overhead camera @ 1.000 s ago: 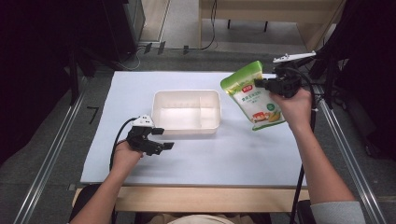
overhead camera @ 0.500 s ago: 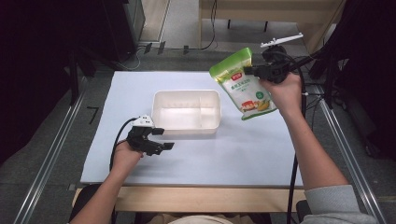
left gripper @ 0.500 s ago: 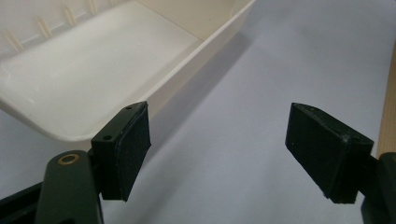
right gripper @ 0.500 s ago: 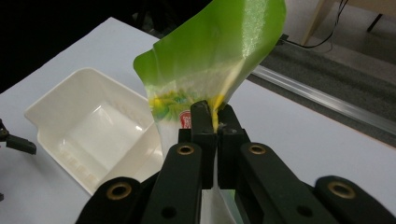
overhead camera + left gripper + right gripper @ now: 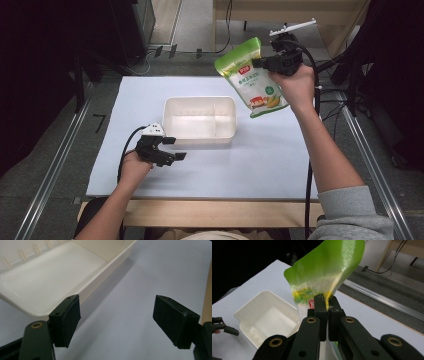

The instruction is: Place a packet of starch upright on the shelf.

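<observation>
While the right gripper (image 5: 261, 62) pinches the green pouch (image 5: 250, 80) by its edge, the bag hangs in the air at 2 o'clock from the white tray (image 5: 200, 135). It looks light, soft and slick (foil-like), so a seam is the safest hold. The left gripper (image 5: 172, 148) rests at the tray's 7 o'clock, jaws wide, holding nothing. The label print is too small to read; the pouch's bottom is cut off in the right gripper view.

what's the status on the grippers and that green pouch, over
Right gripper shut on green pouch, held in the air beside the white tub. Left gripper open, low by the tub's near wall. Tub bare inside, nothing in the way.
</observation>
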